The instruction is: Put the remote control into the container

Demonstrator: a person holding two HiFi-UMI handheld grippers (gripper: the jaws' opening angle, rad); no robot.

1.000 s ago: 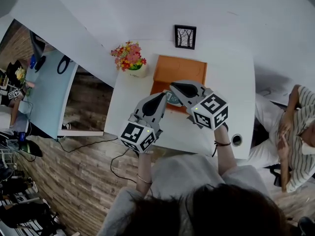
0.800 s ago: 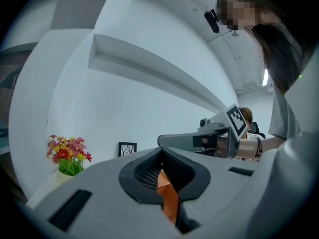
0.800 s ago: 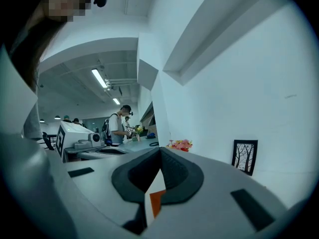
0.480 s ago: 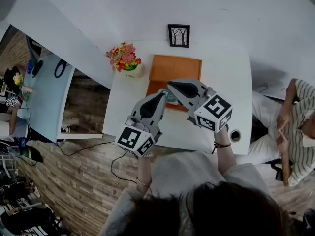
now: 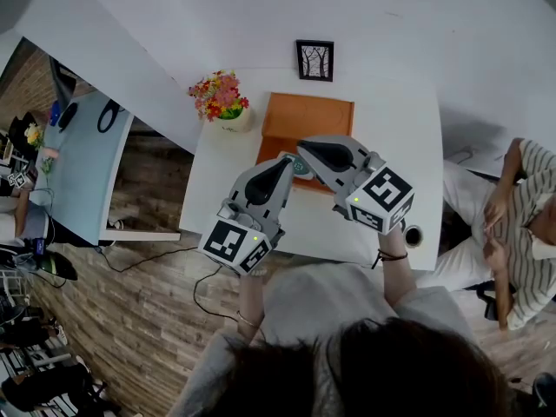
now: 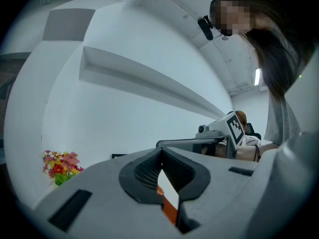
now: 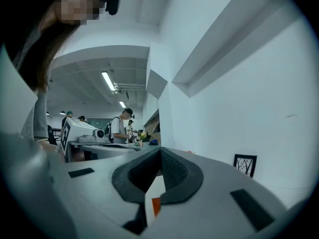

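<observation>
Orange container (image 5: 309, 118) lies on a white table (image 5: 395, 142); left gripper (image 5: 287, 165) and right gripper (image 5: 306, 150) hover above, jaws together, empty.

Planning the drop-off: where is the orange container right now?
Head view: the orange container lies on the white table toward its far edge, right of the potted flowers and just in front of the framed picture.

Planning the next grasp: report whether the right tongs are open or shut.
Shut: the right tongs meet at their tips, with nothing held between them.
</observation>
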